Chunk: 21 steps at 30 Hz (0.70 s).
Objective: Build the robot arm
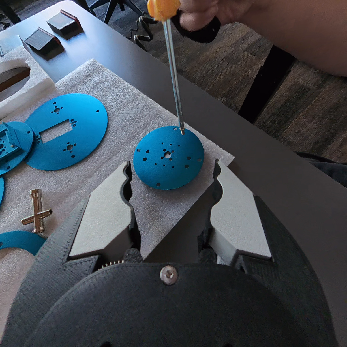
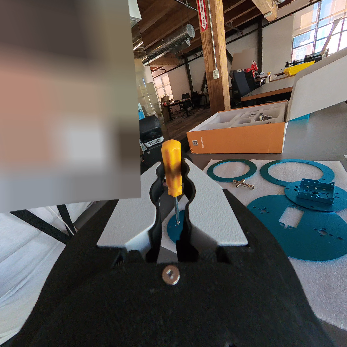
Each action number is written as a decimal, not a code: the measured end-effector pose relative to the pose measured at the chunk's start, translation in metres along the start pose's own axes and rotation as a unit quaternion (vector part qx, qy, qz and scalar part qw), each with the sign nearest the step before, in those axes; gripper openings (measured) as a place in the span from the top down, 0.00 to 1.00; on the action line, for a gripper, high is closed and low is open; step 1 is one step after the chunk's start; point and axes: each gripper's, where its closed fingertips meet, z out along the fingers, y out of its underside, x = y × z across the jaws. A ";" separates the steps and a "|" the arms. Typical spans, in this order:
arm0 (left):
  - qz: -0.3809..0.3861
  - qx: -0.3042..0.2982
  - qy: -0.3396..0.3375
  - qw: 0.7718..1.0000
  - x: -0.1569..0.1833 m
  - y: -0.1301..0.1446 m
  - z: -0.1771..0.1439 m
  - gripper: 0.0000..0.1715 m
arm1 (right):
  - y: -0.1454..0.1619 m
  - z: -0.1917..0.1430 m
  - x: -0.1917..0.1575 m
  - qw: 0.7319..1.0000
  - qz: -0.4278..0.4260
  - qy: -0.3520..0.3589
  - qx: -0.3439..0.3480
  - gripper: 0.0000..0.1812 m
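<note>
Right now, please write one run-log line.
left claw: open, over blue disc | right claw: shut on screwdriver | tip at disc rim

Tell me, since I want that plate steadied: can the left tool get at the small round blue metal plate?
Probably yes: the left tool is open, the small round blue metal plate just ahead, nothing between.

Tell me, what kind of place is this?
Probably a workshop in an open office loft: metal duct under wooden beams, desks with chairs behind, and a kit box beside blue plates on the table.
</note>
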 end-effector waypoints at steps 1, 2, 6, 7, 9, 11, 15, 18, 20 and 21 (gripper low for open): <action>0.002 -0.012 0.001 1.000 -0.002 0.003 0.002 0.47 | 0.001 0.000 0.002 1.000 0.003 0.001 0.000 0.91; 0.002 -0.023 0.007 1.000 -0.004 0.006 0.004 0.47 | 0.001 0.000 0.003 1.000 0.005 0.001 0.000 0.91; -0.002 -0.046 0.037 0.998 -0.008 0.010 0.009 0.41 | 0.001 0.000 0.002 1.000 0.006 0.000 0.003 0.91; -0.001 -0.047 0.044 0.998 -0.007 0.009 0.009 0.41 | 0.002 0.000 0.002 1.000 0.004 0.001 0.003 0.91; -0.006 -0.045 0.048 0.998 -0.009 0.008 0.011 0.43 | 0.002 -0.001 0.001 1.000 0.002 0.002 0.002 0.91; -0.008 -0.041 0.044 0.998 -0.012 0.008 0.012 0.47 | 0.002 -0.002 0.001 1.000 0.003 0.003 0.003 0.91; 0.012 -0.032 0.047 0.998 -0.007 0.006 0.009 0.55 | 0.001 -0.005 0.001 1.000 0.003 0.005 0.007 0.91; 0.024 -0.034 0.042 0.998 -0.004 0.006 0.009 0.56 | 0.001 -0.006 0.003 1.000 0.005 0.007 0.009 0.91; 0.027 -0.033 0.040 0.998 -0.004 0.006 0.008 0.57 | 0.001 -0.006 0.003 1.000 0.007 0.005 0.012 0.91; 0.028 -0.034 0.038 0.998 -0.004 0.006 0.007 0.57 | 0.001 -0.006 0.003 1.000 0.007 0.005 0.013 0.91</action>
